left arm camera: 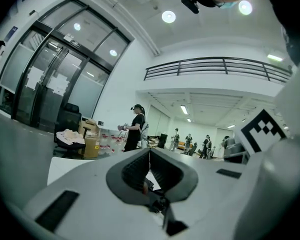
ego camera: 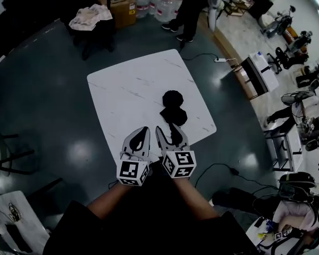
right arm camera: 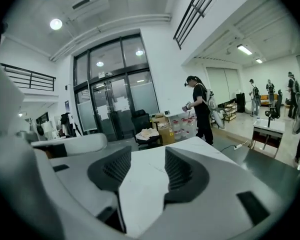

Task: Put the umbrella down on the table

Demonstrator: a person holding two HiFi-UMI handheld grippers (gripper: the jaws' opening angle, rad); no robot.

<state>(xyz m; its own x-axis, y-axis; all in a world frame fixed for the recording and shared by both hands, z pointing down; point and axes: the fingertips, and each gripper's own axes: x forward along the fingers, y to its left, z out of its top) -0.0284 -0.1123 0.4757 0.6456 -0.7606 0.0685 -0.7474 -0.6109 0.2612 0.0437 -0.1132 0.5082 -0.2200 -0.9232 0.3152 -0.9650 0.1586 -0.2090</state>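
Looks done: black umbrella [ego camera: 173, 109] lying collapsed on the white counter [ego camera: 127, 89] toward its right side, released; left tool [ego camera: 142, 130] closed on nothing, right tool [ego camera: 169, 131] partly open and empty, both held at the near edge, with only pulling away left.

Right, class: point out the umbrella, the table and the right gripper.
umbrella [ego camera: 173, 100]: head view, on its folded black canopy.
table [ego camera: 125, 92]: head view, on its bare white top.
right gripper [right arm camera: 147, 155]: right gripper view, midway between its open fingers.
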